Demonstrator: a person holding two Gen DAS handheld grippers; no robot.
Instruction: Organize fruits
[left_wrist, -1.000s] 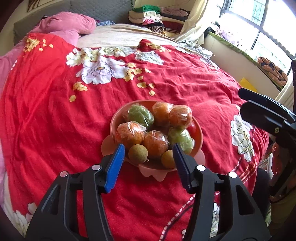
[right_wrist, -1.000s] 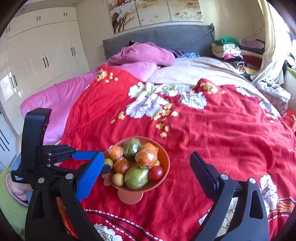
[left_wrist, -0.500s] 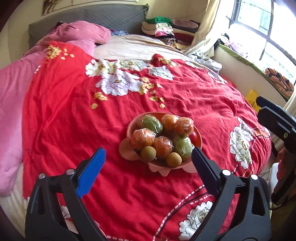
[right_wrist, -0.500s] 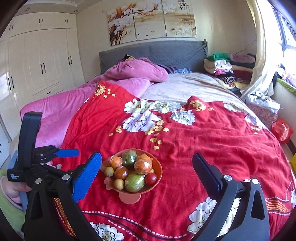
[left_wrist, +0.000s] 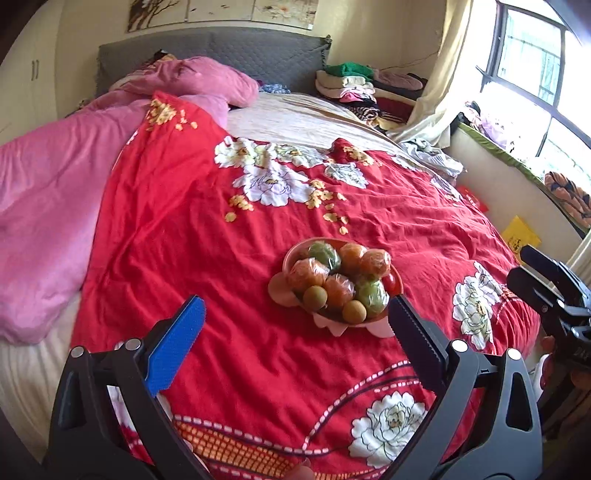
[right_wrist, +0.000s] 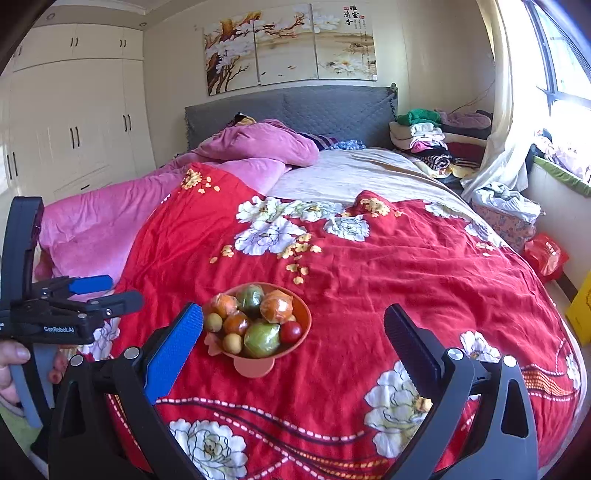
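A pink footed bowl (left_wrist: 287, 258) stands on the red flowered bedspread (left_wrist: 207, 229), heaped with plastic-wrapped orange fruits (left_wrist: 306, 271), green fruits (left_wrist: 371, 291), small brown round fruits (left_wrist: 314, 297) and a red one (right_wrist: 291, 331). My left gripper (left_wrist: 294, 300) hangs short of the bowl's near side, its jaws opening wide with nothing gripped. My right gripper (right_wrist: 293, 307) is open too, empty, with the bowl (right_wrist: 304, 314) seen beyond its blue finger. Each gripper shows at the edge of the other's view: the left gripper (right_wrist: 125, 291), the right gripper (left_wrist: 524, 266).
A pink quilt (left_wrist: 44, 206) lies along the bed's left side and a beige sheet (right_wrist: 362, 177) towards the grey headboard (right_wrist: 295, 110). Folded clothes (right_wrist: 424, 136) are stacked at the far right. A person's hand (right_wrist: 11, 358) holds the left gripper's handle.
Both grippers have drawn back and up from the bowl, which looks smaller. The left jaws, narrow around the bowl's front fruits before, have spread wide. The fruit has stayed in the bowl.
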